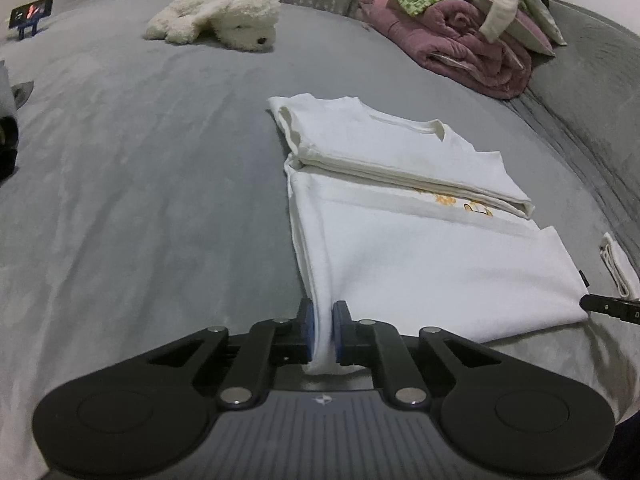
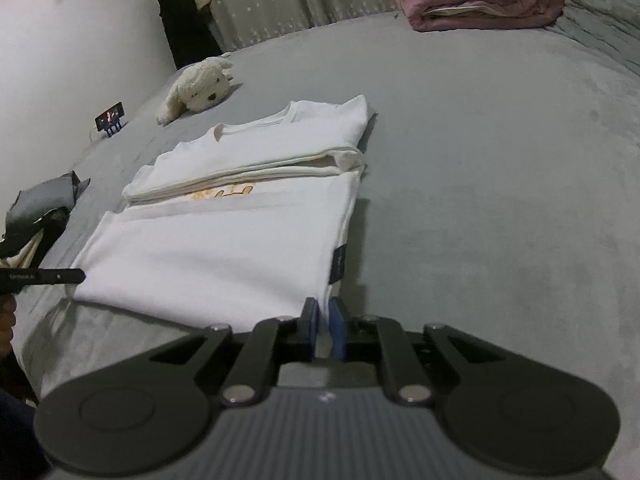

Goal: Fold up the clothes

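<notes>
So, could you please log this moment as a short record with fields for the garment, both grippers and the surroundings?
garment: white T-shirt, collar end already folded over, flat on grey bed
left gripper: shut on the shirt's near-left hem corner
right gripper: shut on the near-right hem corner
nearby: white plush dog, pink quilt with clothes heaped on it, phone on stand
fold stage: bottom half not yet folded
</notes>
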The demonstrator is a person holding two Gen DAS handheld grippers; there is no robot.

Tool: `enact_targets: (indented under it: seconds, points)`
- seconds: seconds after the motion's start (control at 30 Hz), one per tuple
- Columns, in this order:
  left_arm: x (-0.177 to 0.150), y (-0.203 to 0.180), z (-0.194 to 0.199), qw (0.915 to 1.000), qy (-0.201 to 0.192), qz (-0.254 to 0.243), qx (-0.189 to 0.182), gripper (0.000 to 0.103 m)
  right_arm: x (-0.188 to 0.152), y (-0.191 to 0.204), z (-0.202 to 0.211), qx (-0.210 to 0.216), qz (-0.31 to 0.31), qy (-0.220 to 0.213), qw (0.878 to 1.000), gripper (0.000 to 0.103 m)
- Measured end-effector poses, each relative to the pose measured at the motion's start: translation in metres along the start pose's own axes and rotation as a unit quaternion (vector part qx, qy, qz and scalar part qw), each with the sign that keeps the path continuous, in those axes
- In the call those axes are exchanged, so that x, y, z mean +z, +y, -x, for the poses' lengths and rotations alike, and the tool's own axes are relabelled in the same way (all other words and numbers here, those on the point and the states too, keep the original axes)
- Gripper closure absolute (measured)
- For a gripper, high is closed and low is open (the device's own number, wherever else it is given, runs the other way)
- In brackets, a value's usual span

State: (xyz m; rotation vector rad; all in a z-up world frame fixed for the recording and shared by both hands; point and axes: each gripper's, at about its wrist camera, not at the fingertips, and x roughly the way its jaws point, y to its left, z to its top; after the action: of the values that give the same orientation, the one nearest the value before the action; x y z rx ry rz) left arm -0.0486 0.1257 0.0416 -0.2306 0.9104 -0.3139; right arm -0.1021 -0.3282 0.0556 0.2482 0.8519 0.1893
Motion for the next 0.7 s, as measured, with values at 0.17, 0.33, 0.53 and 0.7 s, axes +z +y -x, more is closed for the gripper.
enact_targets:
  seconds: [0.17, 0.33, 0.53, 0.7]
  points:
    - [-0.001, 0.013, 0.013, 0.9992, -0.002, 0.036, -0.019, 0.090, 0.002, -0.005, 0.006, 0.018, -0.019, -0.012, 1.000, 0.062]
    - [-0.006, 0.006, 0.011, 0.9997, -0.008, 0.018, -0.016, 0.090, 0.001, -0.004, -0.002, 0.010, -0.022, 0.005, 1.000, 0.083]
    - [-0.009, -0.005, -0.002, 0.9995, 0.011, -0.012, 0.025, 0.096, 0.002, 0.005, -0.005, -0.003, -0.001, 0.005, 1.000, 0.095]
    - [-0.009, -0.004, 0.009, 0.9997, 0.003, -0.003, 0.023, 0.098, 0.002, 0.004, 0.007, 0.010, 0.003, -0.005, 1.000, 0.096]
